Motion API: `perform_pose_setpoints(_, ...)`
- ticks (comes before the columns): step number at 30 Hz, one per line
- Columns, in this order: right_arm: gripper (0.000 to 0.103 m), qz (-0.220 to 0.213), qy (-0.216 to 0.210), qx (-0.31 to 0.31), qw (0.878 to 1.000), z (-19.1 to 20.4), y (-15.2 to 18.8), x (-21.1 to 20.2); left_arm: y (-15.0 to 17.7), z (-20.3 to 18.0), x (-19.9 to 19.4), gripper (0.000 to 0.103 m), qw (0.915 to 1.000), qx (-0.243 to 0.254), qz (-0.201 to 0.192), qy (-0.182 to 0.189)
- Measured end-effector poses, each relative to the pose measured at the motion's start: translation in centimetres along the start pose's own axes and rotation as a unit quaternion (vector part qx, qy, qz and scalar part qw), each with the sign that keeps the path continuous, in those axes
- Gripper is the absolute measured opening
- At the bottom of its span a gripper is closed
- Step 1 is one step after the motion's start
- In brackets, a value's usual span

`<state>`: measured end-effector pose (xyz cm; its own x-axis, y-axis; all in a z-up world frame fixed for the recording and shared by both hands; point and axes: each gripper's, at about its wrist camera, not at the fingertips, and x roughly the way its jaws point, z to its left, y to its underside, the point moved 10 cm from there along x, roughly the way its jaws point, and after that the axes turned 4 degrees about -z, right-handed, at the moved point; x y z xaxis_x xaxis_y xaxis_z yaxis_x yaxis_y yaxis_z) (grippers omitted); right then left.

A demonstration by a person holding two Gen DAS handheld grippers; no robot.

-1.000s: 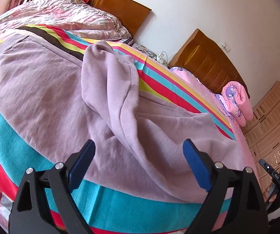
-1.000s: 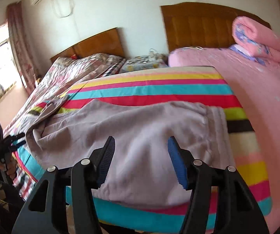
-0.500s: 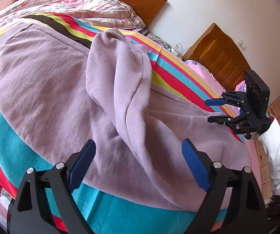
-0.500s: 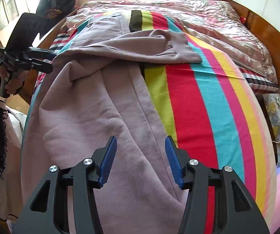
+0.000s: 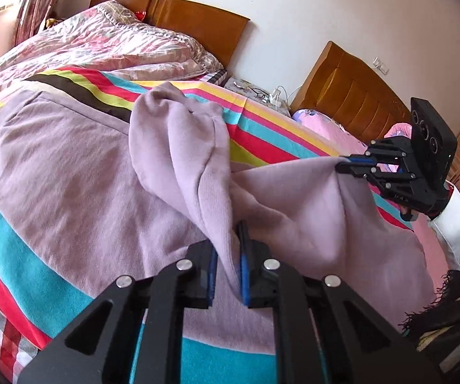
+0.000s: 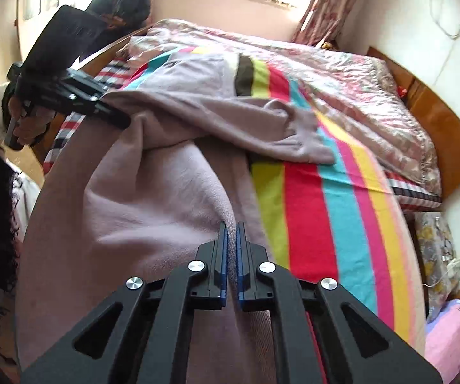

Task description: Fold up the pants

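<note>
Lilac pants [image 5: 70, 172] lie spread over a striped blanket [image 5: 12, 249] on the bed, one leg folded back across the other. My left gripper [image 5: 228, 233] is closing its jaws, and the blue pads pinch a raised fold of the pants at the near edge. Farther right, my right gripper [image 5: 342, 164] is shut on another edge of the pants and holds it up in a peak. In the right wrist view the right gripper [image 6: 231, 225] nips a ridge of the pants [image 6: 134, 208], and the left gripper [image 6: 115, 121] grips cloth at the far left.
A pink floral quilt [image 5: 108, 44] covers the far side of the bed below a wooden headboard [image 5: 198, 22]. A second headboard [image 5: 351, 96], a cluttered nightstand [image 5: 255, 91] and pink bedding sit to the right. A seated person [image 6: 118, 3] is by the window. A sleeve [image 5: 457, 230] is at right.
Both grippers went from wide open to closed on pants cloth. The right gripper swung in along the bed's right side and now lifts the pants edge there.
</note>
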<state>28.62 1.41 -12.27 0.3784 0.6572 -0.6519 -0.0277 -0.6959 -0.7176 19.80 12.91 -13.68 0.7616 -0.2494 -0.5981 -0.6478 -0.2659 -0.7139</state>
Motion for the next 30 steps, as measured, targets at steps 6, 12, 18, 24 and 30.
perform_pose_setpoints(6, 0.03, 0.11, 0.021, 0.058, 0.992, -2.3, 5.7, 7.3, 3.5, 3.2, 2.6, 0.01, 0.9972, -0.012, 0.051, -0.053)
perform_pose_setpoints(12, 0.046, 0.041, 0.042, 0.194, 0.979, -7.7, 5.4, 2.3, 3.8, 4.8, 1.3, 0.037, 0.9969, -0.027, 0.049, -0.055)
perform_pose_setpoints(18, 0.045, 0.099, 0.042, 0.166, 0.98, -6.1, 9.5, -0.9, 3.0, 5.8, 0.7, 0.055, 0.997, -0.064, 0.03, -0.031)
perform_pose_setpoints(24, 0.044, 0.155, 0.147, 0.204, 0.955, -8.6, 13.0, 1.3, 3.1, 5.8, 0.3, 0.061, 0.9972, -0.044, 0.035, -0.05)
perform_pose_setpoints(30, 0.047, 0.048, 0.175, 0.245, 0.952, -6.9, 6.9, -2.2, -4.8, 4.1, -2.9, 0.087, 0.9962, 0.032, -0.028, -0.077)
